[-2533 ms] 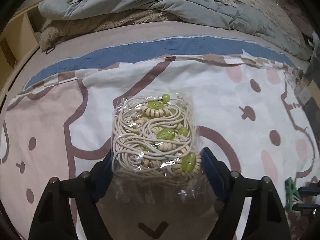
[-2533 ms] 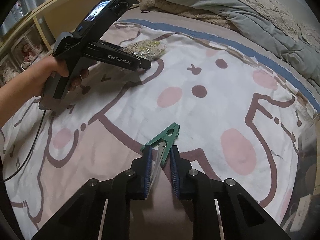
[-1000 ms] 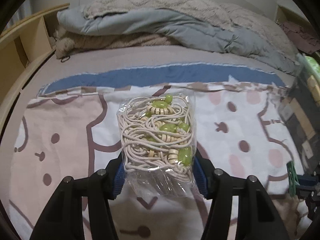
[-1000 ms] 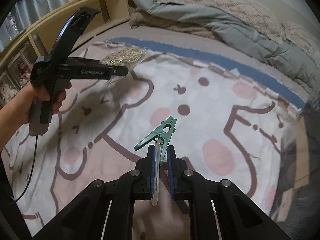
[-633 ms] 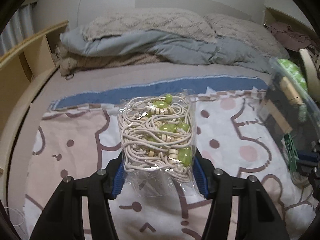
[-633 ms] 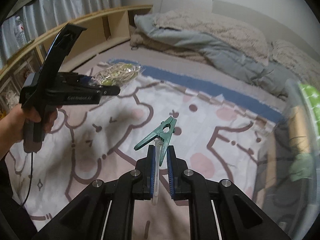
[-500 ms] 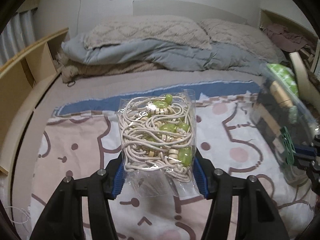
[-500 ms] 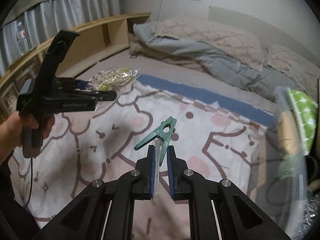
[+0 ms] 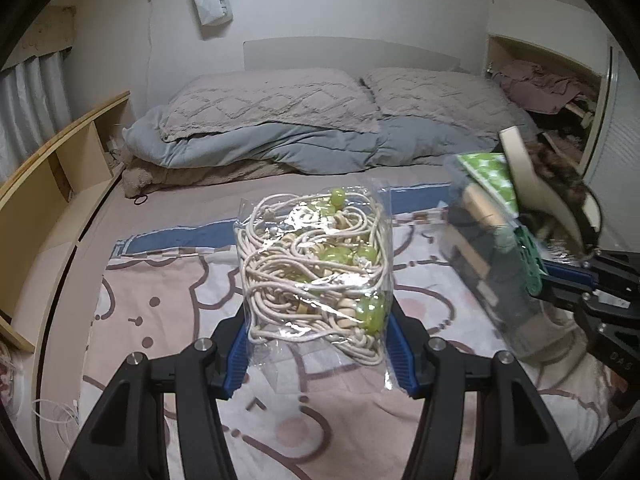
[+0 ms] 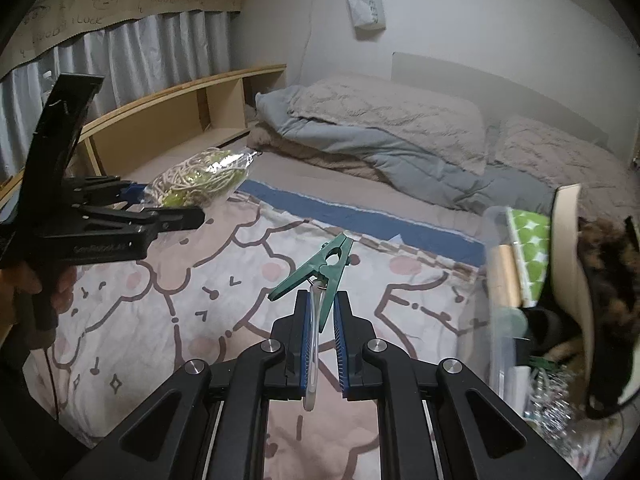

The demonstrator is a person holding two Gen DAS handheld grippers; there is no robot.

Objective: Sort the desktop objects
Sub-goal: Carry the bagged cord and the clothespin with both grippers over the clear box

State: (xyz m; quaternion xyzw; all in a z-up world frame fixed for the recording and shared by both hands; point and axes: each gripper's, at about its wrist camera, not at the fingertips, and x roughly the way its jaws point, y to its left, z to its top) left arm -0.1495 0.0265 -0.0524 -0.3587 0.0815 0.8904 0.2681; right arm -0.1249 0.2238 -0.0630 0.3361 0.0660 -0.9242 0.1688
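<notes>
The clear plastic storage bin (image 10: 496, 280), standing on the bed at the right, looks to me like where this sort ends up: through its glossy see-through wall I can make out a green-and-white patterned pack (image 10: 528, 252), a curved cream piece with dark fuzzy trim, some tinselly silver stuff low down and other oddments too blurred to name, so part of the tidying seems done. The bed itself is spread with a soft cartoon-print sheet (image 10: 168, 312), pale pink and white with brown outlines and a blue border, and I see nothing loose left lying on it; a rumpled grey-blue duvet (image 9: 260, 148) and two knobbly quilted pillows are piled at the head. What remains, as I judge it, is the two things now held in the air, neither yet over the bin's mouth. The left gripper (image 9: 316, 344) has its blue-padded jaws partly spread and pressed on the lower sides of a crinkly clear packet of cord and beads (image 9: 316, 268), a tangle of cream string with ribbed wooden rings and shiny green beads, held upright, clear of the sheet. The right gripper (image 10: 322, 344) has its jaws drawn almost together, pinching a green plastic clothes peg (image 10: 320, 272) by its lower leg; the peg sticks up slantwise, its tip toward the bin, with a thin clear plastic loop dangling from it between the pads.
</notes>
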